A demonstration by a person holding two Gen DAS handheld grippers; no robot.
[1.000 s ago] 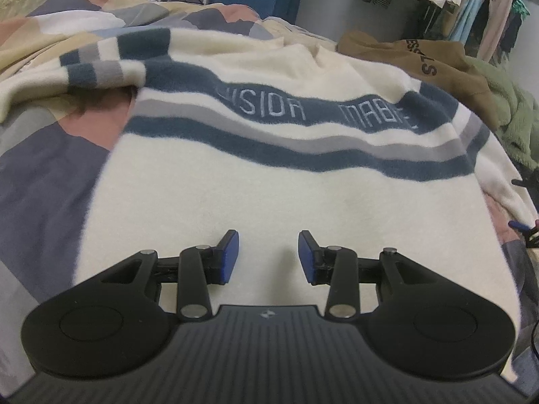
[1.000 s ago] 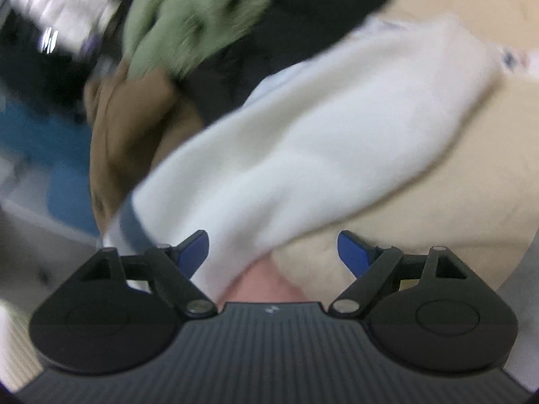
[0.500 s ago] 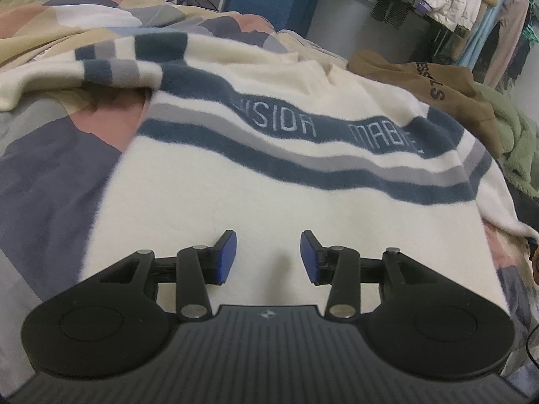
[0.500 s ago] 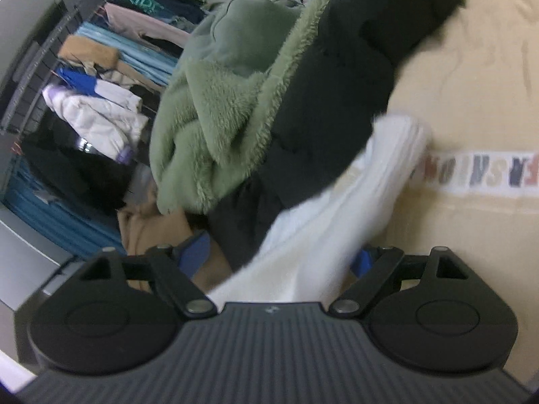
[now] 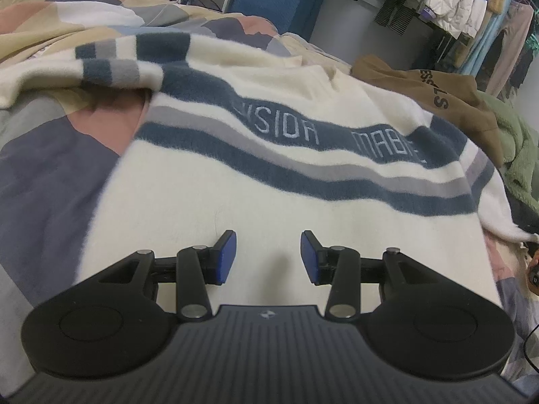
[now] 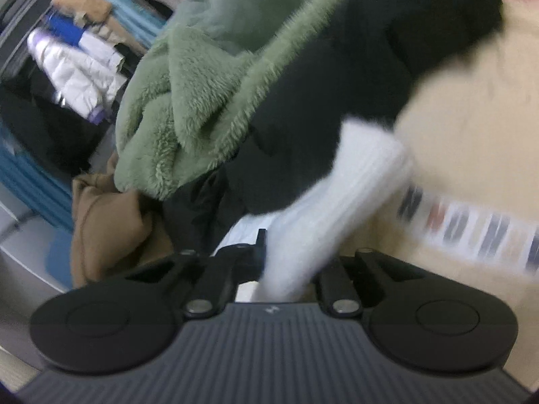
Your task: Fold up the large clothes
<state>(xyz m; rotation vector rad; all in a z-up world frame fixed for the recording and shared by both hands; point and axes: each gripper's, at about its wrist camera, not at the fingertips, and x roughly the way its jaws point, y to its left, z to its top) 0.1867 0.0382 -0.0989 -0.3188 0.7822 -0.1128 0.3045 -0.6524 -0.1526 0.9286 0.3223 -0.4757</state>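
Note:
A cream sweater (image 5: 269, 185) with navy and grey stripes and lettering lies spread flat on the bed. Its left sleeve (image 5: 111, 67) stretches away at the upper left. My left gripper (image 5: 267, 256) is open just above the sweater's plain lower part, with only flat fabric beneath its blue pads (image 5: 226, 256). In the right wrist view the sweater's white right sleeve (image 6: 337, 202) runs down between the fingers. The jaws of my right gripper (image 6: 286, 269) are closing and pinch this sleeve near its cuff.
A patchwork bedcover (image 5: 50, 155) lies under the sweater. To the right are a brown hoodie (image 5: 438, 101), a green fleece (image 6: 188, 118), a black garment (image 6: 337, 84) and a pale yellow lettered garment (image 6: 471, 134). A clothes rack (image 5: 471, 6) stands behind.
My right gripper's wide-open jaws have come together on the white sleeve, and its view has shifted along the clothes pile. The left gripper has hardly moved and stays open.

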